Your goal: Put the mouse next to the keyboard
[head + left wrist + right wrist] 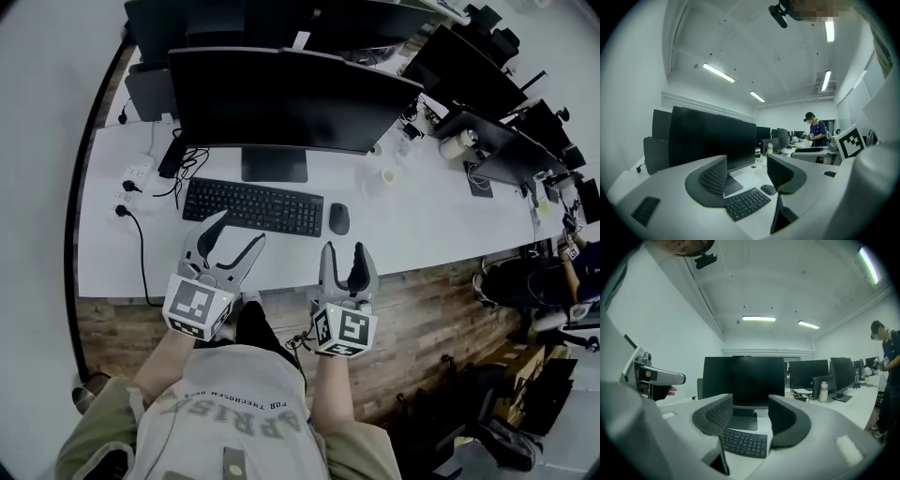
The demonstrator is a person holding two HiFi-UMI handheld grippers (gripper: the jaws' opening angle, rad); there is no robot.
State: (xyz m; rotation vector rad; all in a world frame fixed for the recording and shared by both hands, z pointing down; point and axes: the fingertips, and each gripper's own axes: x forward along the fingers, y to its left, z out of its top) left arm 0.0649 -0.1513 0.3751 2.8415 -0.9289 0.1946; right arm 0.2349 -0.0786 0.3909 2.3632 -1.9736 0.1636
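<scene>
A black keyboard lies on the white desk in front of a monitor. The dark mouse rests just right of it, a small gap between them. My left gripper hovers open over the desk's front edge, below the keyboard, with nothing between its fingers. My right gripper is open and empty too, just nearer than the mouse. The left gripper view shows the keyboard and the mouse beyond the jaws. In the right gripper view the keyboard lies past the gripper; the mouse is hidden.
A large black monitor stands behind the keyboard. A power strip with cables sits at the desk's left. More monitors and small items run along the desk to the right, where a person sits. Another person stands far off.
</scene>
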